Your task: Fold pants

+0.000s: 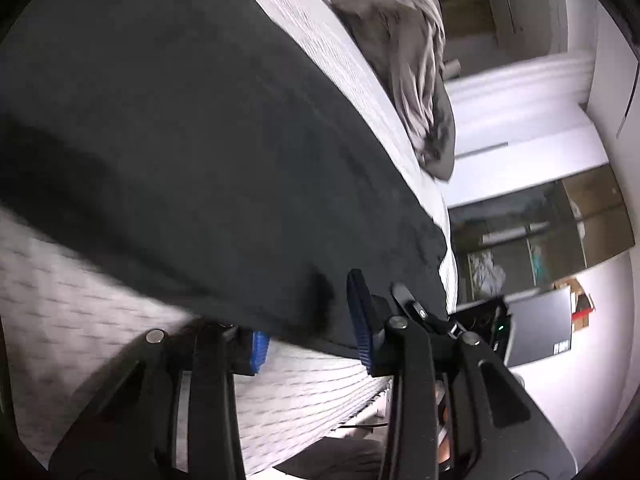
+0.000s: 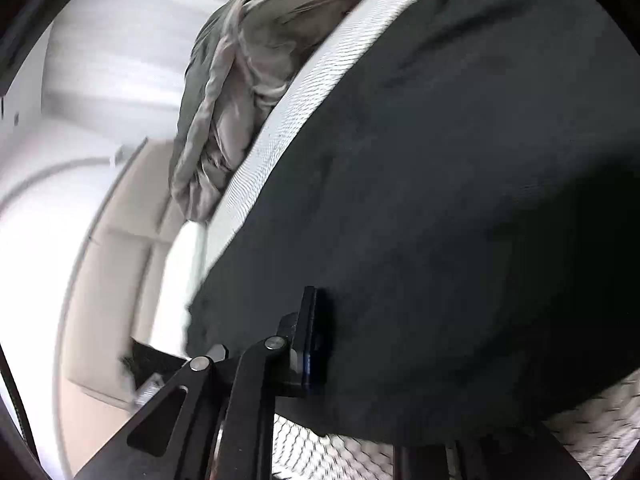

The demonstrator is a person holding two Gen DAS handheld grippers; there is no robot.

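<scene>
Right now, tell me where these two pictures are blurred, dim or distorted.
Left wrist view: motion blur smears the white mattress and grey blanket; the black pants show little detail; the fisheye bends the bed edge. Right wrist view: the white room background is washed out and streaked, the pants are nearly featureless, and only the right gripper looks sharp.

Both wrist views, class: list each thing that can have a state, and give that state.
Black pants: spread on the mattress, near edge lifted.
Left gripper: jaws apart, pants edge between them.
Right gripper: jaws shut on the pants edge.
Grey blanket: crumpled beyond the pants.
Mattress: partly covered by the pants.
</scene>
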